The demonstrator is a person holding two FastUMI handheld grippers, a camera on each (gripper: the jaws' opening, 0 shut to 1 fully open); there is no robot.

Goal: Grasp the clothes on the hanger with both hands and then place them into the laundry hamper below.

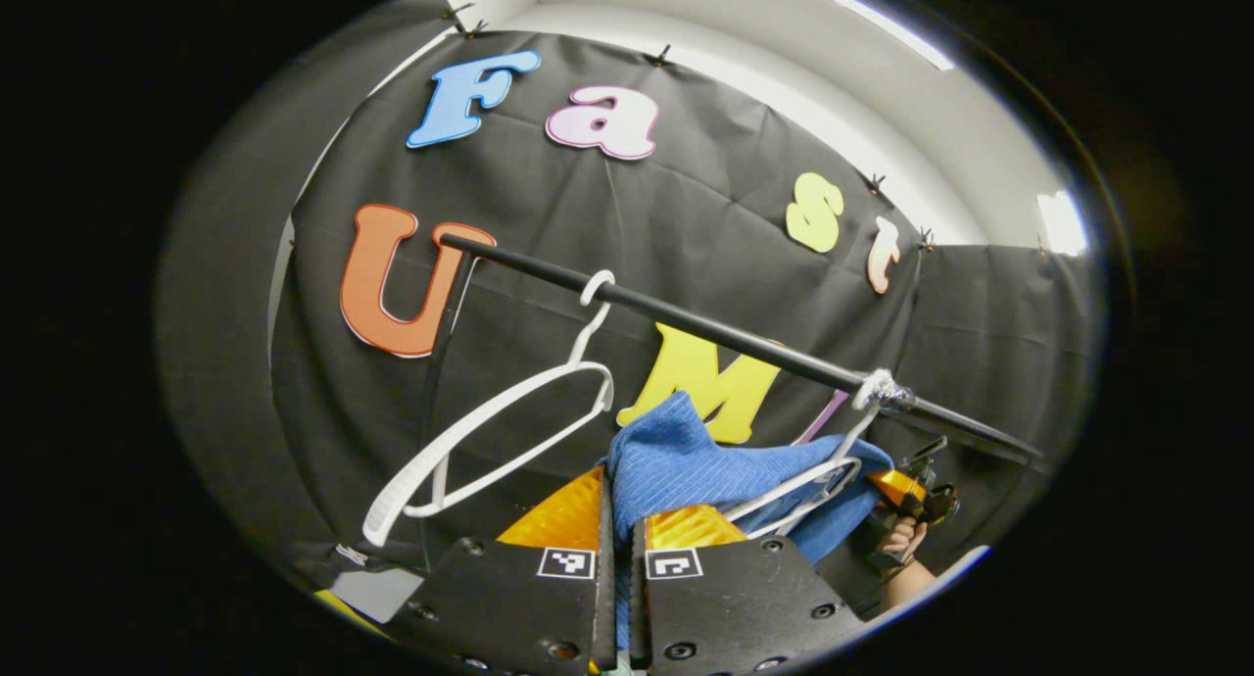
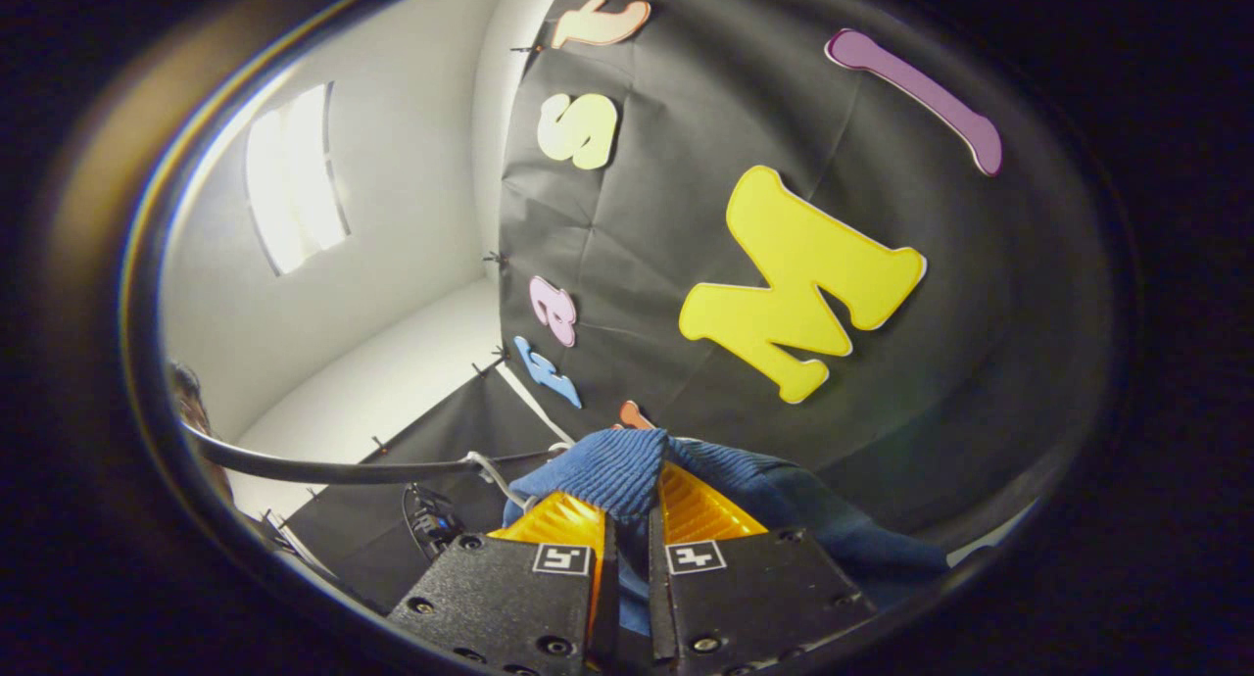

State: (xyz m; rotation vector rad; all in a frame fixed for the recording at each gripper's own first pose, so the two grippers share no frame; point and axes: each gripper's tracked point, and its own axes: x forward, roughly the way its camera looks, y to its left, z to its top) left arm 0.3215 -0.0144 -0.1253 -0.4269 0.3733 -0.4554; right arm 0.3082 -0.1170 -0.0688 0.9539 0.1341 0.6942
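In the left gripper view, my left tongs are pinching the blue garment, draped on a white hanger under the black rail. In the right gripper view, my right tongs are clamping its blue fabric.

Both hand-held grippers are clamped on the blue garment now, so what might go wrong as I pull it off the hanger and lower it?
1. The blue knitted garment still drapes over the white plastic hanger, so pulling may drag that hanger along the black metal rail or unhook it.
2. The left hand-held gripper and right hand-held gripper each pinch only a fold, which might slip.
3. The empty white plastic hanger hangs close by and could get knocked.
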